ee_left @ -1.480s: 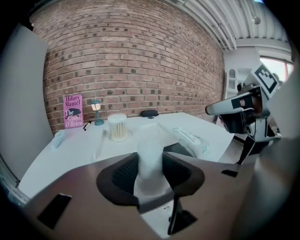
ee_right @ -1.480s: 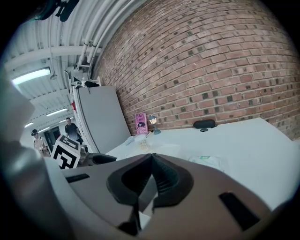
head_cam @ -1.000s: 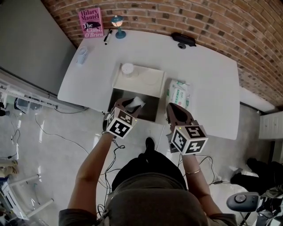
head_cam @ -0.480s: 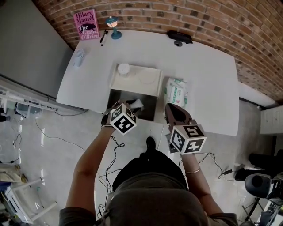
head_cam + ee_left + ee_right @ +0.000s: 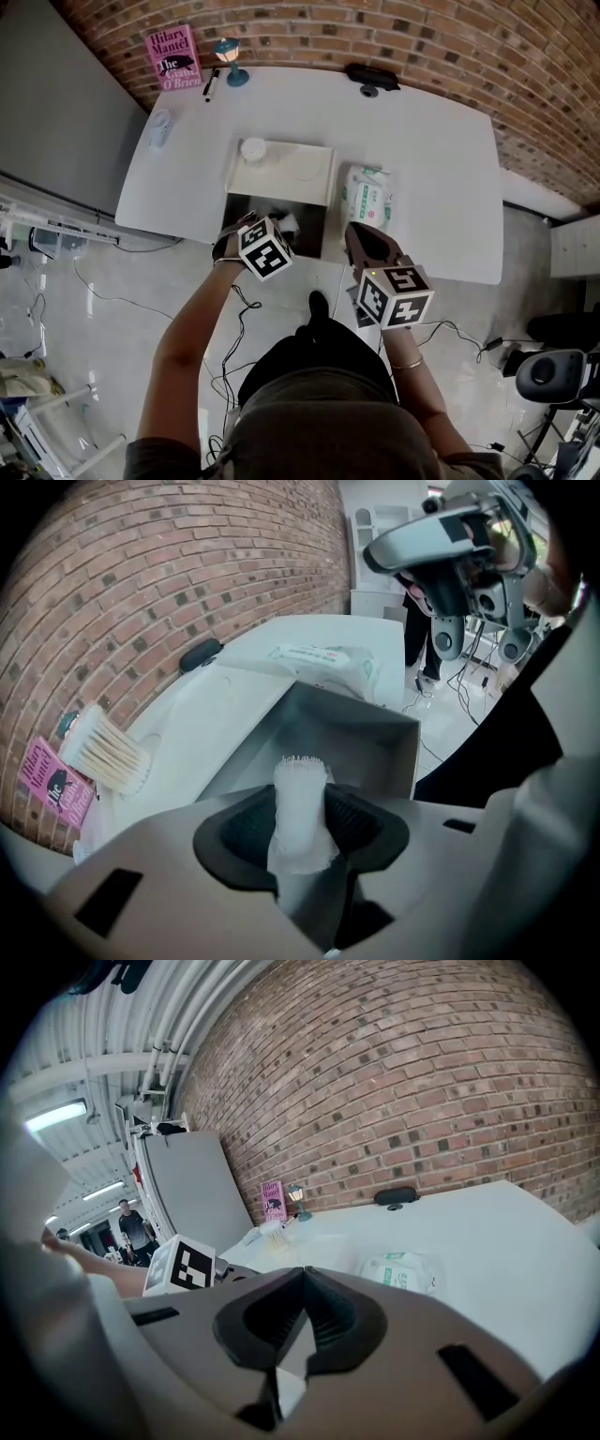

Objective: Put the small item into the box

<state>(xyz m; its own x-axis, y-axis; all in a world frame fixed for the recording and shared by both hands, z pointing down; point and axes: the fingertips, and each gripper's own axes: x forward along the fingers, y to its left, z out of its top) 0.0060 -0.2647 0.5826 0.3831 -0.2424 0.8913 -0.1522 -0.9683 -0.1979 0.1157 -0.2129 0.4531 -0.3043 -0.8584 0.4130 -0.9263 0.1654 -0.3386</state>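
- White table (image 5: 431, 169): fills the mid of the head view, w/ a brick wall (image 5: 450, 47) behind it.
- Box (image 5: 248, 211): sits at the table's near edge, open, w/ a dark interior. Its pale lid (image 5: 295, 173) lies flat on the far side.
- Right gripper (image 5: 355, 232): hangs by the table's near edge, just right of the box and near the wipes pack. In the right gripper view (image 5: 302, 1274) the pads meet at the tips w/ nothing between them.
- Left gripper (image 5: 279, 228): is over the box's near side. In the left gripper view (image 5: 300, 794) both pads clamp the small item.
- Wipes pack (image 5: 367, 197): white and green, lies flat on the table just right of the box and apart from it.
- Pink book (image 5: 171, 56): stands at the far left corner against the wall, w/ a small lamp (image 5: 228, 58) beside it.
- Swab tub (image 5: 253, 148): round, rests on the lid's far left corner.
- Small item (image 5: 300, 808): a slim white bundle w/ a bristly top, upright between the left pads. In the head view (image 5: 289, 223) it is over the box opening. Can't tell if it touches the box floor.
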